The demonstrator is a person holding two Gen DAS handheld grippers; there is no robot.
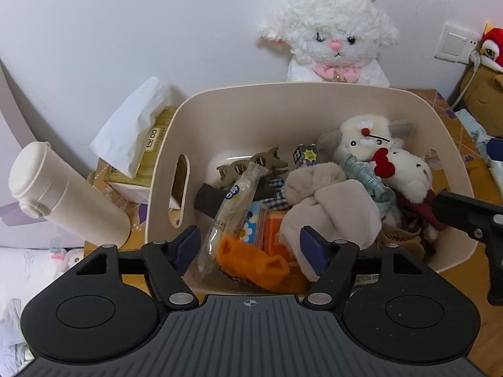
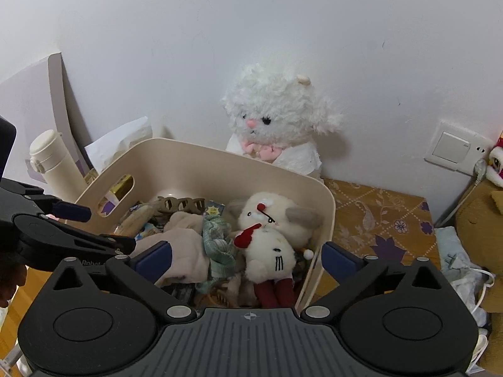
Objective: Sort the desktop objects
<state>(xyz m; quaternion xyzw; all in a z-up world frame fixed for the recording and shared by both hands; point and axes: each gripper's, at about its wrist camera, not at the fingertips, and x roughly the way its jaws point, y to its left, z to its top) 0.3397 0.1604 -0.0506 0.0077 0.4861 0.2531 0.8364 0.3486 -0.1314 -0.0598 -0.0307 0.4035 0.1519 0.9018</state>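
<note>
Nearest, the left tool (image 1: pixel 250 248), pads wide apart and holding nothing, hovering over the near rim of the beige bin (image 1: pixel 283 94). Just ahead, between the pads: an orange knitted piece (image 1: pixel 251 262) and a wrapped snack (image 1: pixel 232 207), long axis running away from the tool and leaning slightly right. Probably the easiest thing for this tool to close on, being already between the pads; only a judgement.

Right tool (image 2: pixel 246 259) also wide open and empty, one pad inside the bin over the cloth, the other outside the right wall, so straddling that wall. Directly ahead of it, the white plush with red heart (image 2: pixel 270 251), lying lengthwise toward the tool, red legs nearest.

Inside the bin, largest to smallest: beige fleece cloth (image 1: pixel 330 207), white plush pair, green checked fabric (image 1: pixel 367 176), snack, orange box (image 1: pixel 273 232), brown hair claw (image 1: pixel 251 165), small printed cube (image 1: pixel 306 154).

Outside, to the left of the left tool: cream bottle (image 1: pixel 63 194) leaning, and tissue pack (image 1: pixel 141 132). Behind the bin, big white plush lamb (image 1: pixel 333 34) against the wall, on the patterned surface (image 2: pixel 377 213).
</note>
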